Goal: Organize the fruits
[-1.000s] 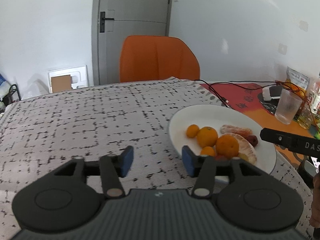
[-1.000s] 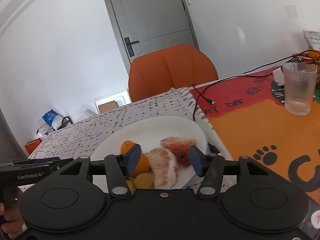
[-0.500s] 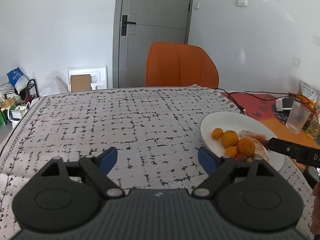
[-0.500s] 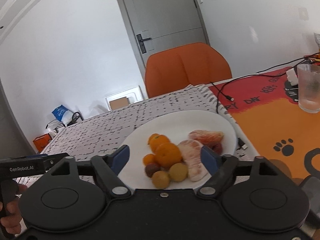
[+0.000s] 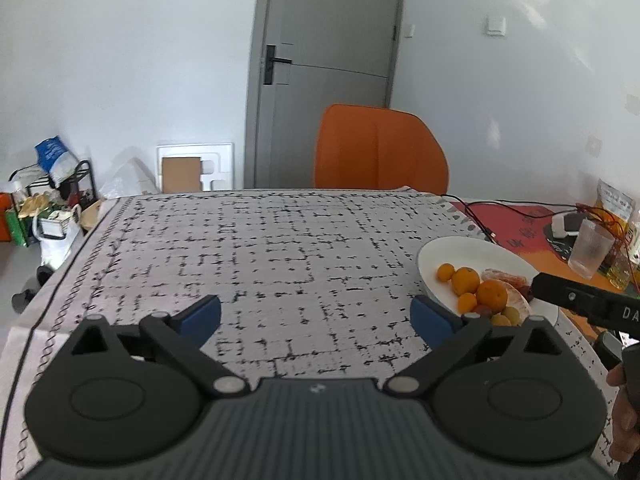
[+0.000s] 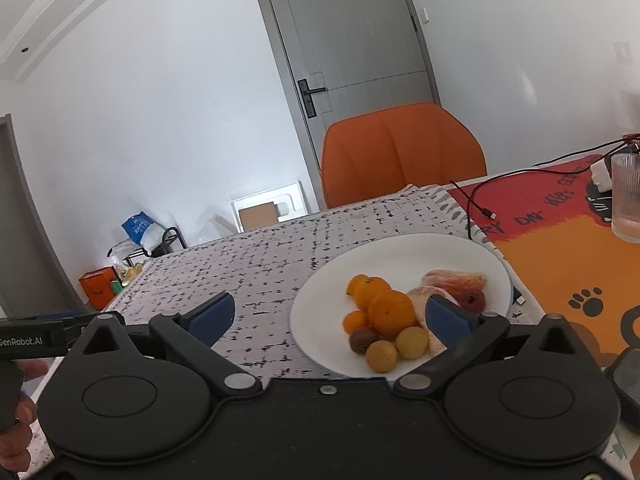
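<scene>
The room is bright and the pictures look sharp. Soft light patches glow on the white wall (image 5: 520, 80). Straight lines bend near the edges.

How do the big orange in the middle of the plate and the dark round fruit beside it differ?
The big orange is bright orange and clearly larger; the dark fruit is brownish-purple and small. The big orange sits mid-pile, while the dark fruit lies nearer the camera, at the pile's edge. Both are round, whole, and rest on the white plate.

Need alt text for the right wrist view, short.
The right gripper is opening with nothing between its blue pads, above a white plate of small oranges, peeled citrus and other small fruit on a patterned tablecloth. An orange chair stands behind.
</scene>
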A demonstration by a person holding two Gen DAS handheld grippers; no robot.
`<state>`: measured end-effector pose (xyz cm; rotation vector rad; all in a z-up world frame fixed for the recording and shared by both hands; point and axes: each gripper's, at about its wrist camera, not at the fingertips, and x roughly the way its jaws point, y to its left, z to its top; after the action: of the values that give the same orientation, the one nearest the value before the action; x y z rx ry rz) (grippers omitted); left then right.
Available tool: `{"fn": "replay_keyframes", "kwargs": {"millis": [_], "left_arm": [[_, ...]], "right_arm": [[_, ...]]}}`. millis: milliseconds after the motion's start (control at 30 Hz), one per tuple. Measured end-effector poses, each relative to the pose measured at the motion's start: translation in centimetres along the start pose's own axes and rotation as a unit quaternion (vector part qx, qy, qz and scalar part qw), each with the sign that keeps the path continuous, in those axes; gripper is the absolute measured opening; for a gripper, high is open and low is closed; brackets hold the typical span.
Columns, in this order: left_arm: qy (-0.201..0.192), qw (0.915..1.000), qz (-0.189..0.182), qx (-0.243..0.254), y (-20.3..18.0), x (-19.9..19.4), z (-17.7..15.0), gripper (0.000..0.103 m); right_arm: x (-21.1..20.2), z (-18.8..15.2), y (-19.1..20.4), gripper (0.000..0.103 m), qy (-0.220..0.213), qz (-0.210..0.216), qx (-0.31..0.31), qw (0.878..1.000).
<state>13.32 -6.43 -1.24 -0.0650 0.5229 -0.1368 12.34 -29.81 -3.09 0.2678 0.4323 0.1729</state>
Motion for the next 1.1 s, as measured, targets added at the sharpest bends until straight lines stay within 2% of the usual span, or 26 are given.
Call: {"fn": "replay_keyframes", "kwargs": {"millis": [233, 633, 800, 1100], "left_arm": [[-0.003, 0.9998, 0.015, -0.012, 1.0, -2.1, -0.2, 0.103], [-0.026, 0.9993, 0.012, -0.025, 2.2, -6.4, -0.8, 0.103], [-0.019, 0.9993, 0.019, -0.026, 2.9, -7.2, -1.4, 0.103], [-0.021, 0.9985, 0.033, -0.037, 4.6, -9.5, -3.0, 0.103]], "right_arm": [[-1.3, -0.1, 1.5, 0.103, -0.002, 0.000, -0.016, 1.000], [-3.8, 0.0, 3.3, 0.103, -0.006, 0.019, -0.030, 0.999], [-4.9, -0.2, 4.3, 0.103, -0.002, 0.037, -0.041, 0.998], [-5.6, -1.3, 5.6, 0.103, 0.008, 0.031, -0.056, 0.998]]}}
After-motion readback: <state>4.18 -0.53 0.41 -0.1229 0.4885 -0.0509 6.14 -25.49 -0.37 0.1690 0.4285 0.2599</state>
